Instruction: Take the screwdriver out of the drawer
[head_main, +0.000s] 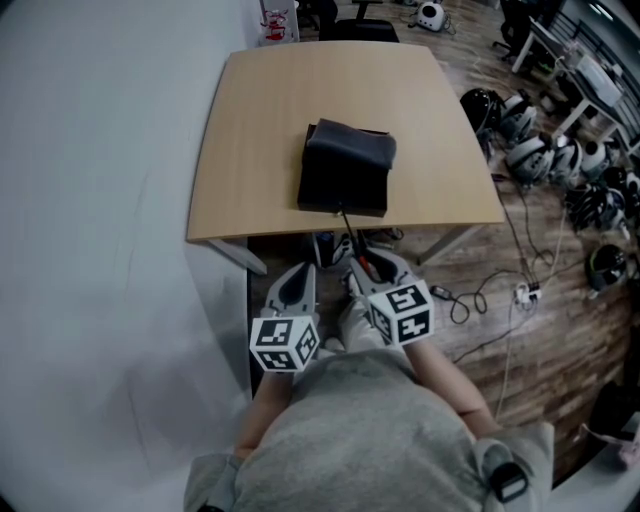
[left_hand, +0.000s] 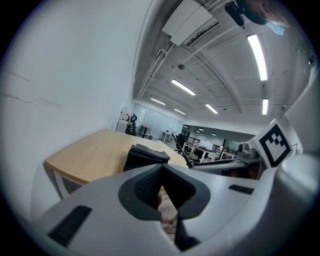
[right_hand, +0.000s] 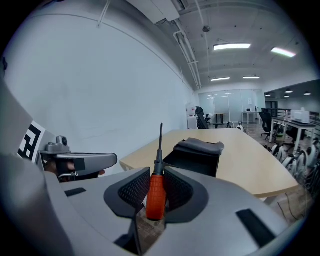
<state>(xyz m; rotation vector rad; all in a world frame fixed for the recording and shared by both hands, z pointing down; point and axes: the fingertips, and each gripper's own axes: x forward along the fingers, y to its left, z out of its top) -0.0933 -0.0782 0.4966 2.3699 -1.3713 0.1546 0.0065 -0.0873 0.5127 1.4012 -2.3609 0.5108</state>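
An orange-handled screwdriver (right_hand: 156, 192) sits between the jaws of my right gripper (right_hand: 156, 175), which is shut on its handle. Its thin dark shaft (right_hand: 160, 142) points up and away toward the black drawer box (right_hand: 196, 154). From the head view, the right gripper (head_main: 362, 263) hovers just off the table's near edge, the screwdriver (head_main: 350, 235) reaching toward the drawer box (head_main: 345, 168). My left gripper (head_main: 303, 272) is beside it, a little to the left, jaws together and empty (left_hand: 160, 167). The drawer box (left_hand: 142, 156) lies ahead of it.
The light wooden table (head_main: 260, 120) holds only the drawer box; a white wall runs along its left side. Cables and a power strip (head_main: 522, 293) lie on the wooden floor to the right, with helmets (head_main: 520, 125) and desks beyond. Table legs (head_main: 245, 258) stand below the near edge.
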